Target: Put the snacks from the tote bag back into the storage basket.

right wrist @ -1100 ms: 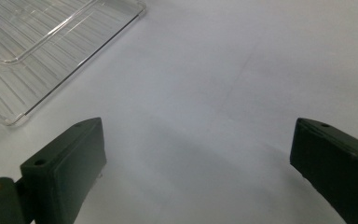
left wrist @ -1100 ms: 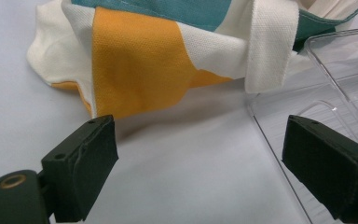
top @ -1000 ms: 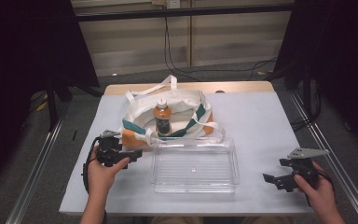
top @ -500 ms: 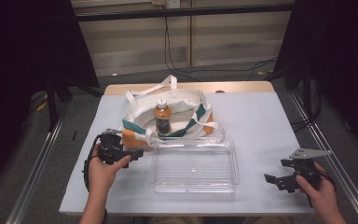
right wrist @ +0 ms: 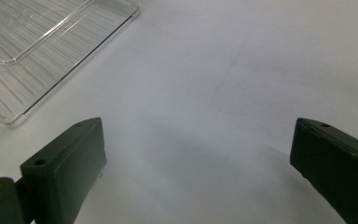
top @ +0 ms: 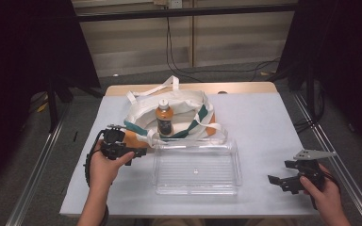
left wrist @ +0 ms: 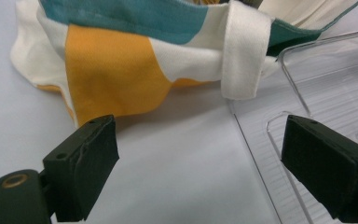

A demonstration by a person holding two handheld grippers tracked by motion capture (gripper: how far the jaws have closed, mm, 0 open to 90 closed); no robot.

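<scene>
A: What are the materials and shapes on the table (top: 264, 122)?

B: The table carries a smooth pale-grey sheet. The tote bag (top: 143, 113) is soft woven cloth in cream with teal and orange panels and flat cream straps; it sits slumped open at mid-table. The tray (top: 196, 186) is clear rigid plastic, rectangular, with a ribbed floor and rounded corners.

A: Where is the bottle (top: 164, 117)?

B: It stands inside the bag, just behind the tray's far edge. It is a cylinder with an orange-brown body, a dark label and a pale cap.

A: What surrounds it?

B: The bag's cloth rim rings it on all sides. A teal strap crosses the bag mouth to its right.

A: Orientation?

B: Upright; its long axis is vertical and the cap points up.

A: State of the grippers?

B: The left gripper (top: 139, 152) sits near the bag's orange corner (left wrist: 112, 70), jaws spread wide, holding nothing. The right gripper (top: 279, 175) hovers over bare table, well right of the tray, jaws equally wide and empty.
</scene>
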